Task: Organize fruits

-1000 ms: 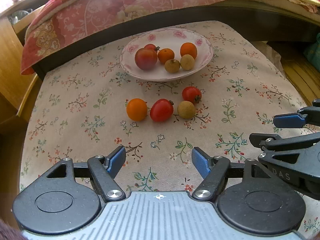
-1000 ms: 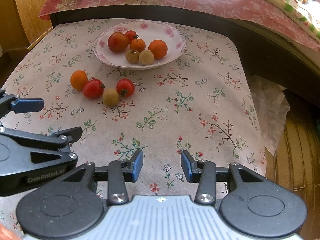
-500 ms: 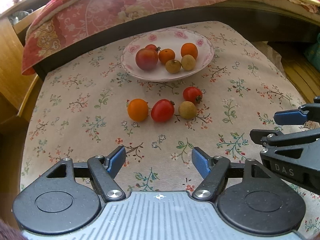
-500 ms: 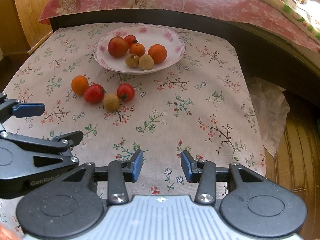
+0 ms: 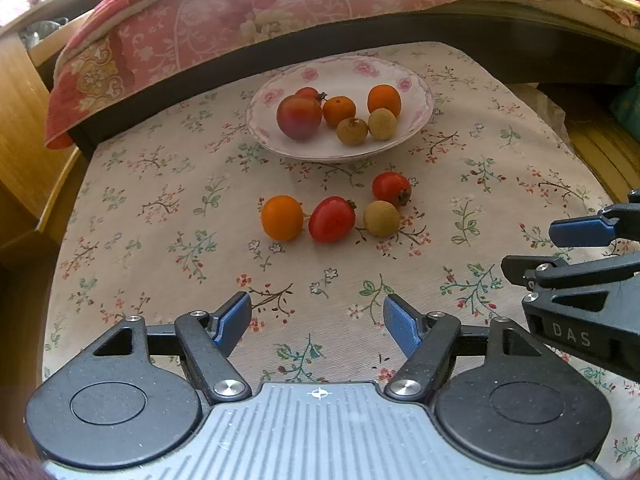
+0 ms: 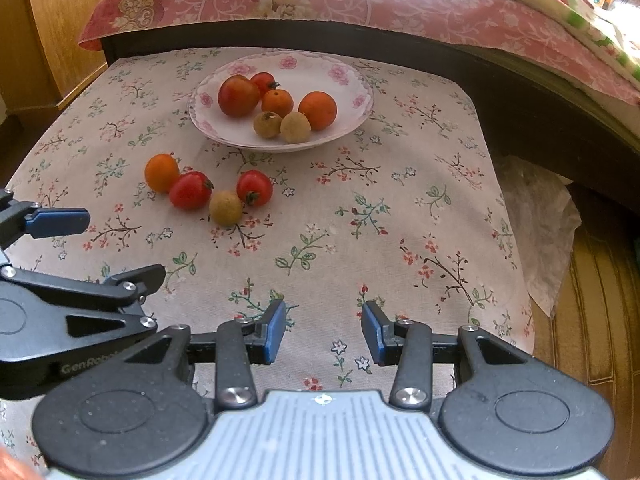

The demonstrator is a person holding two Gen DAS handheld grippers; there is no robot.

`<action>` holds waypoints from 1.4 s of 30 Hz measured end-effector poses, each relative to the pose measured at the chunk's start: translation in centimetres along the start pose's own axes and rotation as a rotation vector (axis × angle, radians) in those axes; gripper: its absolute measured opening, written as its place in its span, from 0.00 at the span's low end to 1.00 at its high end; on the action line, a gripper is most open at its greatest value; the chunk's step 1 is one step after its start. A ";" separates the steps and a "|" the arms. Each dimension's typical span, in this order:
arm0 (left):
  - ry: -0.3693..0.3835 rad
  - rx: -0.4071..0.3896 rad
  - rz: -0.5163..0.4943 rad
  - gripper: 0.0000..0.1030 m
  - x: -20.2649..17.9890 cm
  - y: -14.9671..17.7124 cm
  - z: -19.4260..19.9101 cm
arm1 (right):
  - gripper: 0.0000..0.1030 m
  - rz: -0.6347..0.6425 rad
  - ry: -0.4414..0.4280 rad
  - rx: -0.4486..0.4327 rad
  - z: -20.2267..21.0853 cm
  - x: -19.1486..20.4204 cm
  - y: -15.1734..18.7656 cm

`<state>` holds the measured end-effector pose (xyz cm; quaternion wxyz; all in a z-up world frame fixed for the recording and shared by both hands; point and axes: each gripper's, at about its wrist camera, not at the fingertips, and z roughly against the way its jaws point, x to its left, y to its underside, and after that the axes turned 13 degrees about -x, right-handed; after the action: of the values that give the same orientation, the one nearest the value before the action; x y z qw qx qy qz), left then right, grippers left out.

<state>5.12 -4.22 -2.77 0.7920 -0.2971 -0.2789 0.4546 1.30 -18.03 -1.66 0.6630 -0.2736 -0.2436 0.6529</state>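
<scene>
A white floral plate (image 5: 416,120) (image 6: 356,118) holds several fruits: a large red tomato (image 5: 299,117), a small tomato, two oranges and two tan longans. On the cloth in front of it lie an orange (image 5: 282,217) (image 6: 161,172), two red tomatoes (image 5: 332,219) (image 5: 391,189) (image 6: 189,190) (image 6: 254,187) and a tan longan (image 5: 381,218) (image 6: 226,207). My left gripper (image 5: 318,324) is open and empty, well short of the loose fruits. My right gripper (image 6: 324,334) is open and empty, to the right of them.
The fruits sit on a flower-print cushion (image 5: 160,208) (image 6: 420,208). A dark bed frame with a pink quilt (image 5: 224,28) runs behind it. Wooden furniture (image 5: 20,120) stands at the left. A white plastic sheet (image 6: 536,216) hangs off the cushion's right edge.
Both grippers have drifted slightly back; the fruits sit a little lower in the views. Nothing was taken hold of or moved.
</scene>
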 end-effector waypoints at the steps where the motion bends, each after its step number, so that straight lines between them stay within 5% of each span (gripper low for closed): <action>1: 0.000 0.000 -0.001 0.76 0.0 0.0 0.0 | 0.42 0.001 0.001 -0.001 0.0 0.0 0.0; 27: -0.011 -0.012 0.005 0.76 1.4 0.2 0.2 | 0.42 0.005 -0.019 -0.028 -0.7 0.5 -0.4; 42: 0.062 -0.133 -0.045 0.75 1.9 -0.3 -0.4 | 0.42 -0.042 -0.150 -0.111 -1.1 -0.6 -1.1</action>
<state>6.34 -2.76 -2.54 0.7888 -0.3567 -0.2905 0.4077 2.80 -18.66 -1.67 0.6400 -0.2553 -0.3342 0.6431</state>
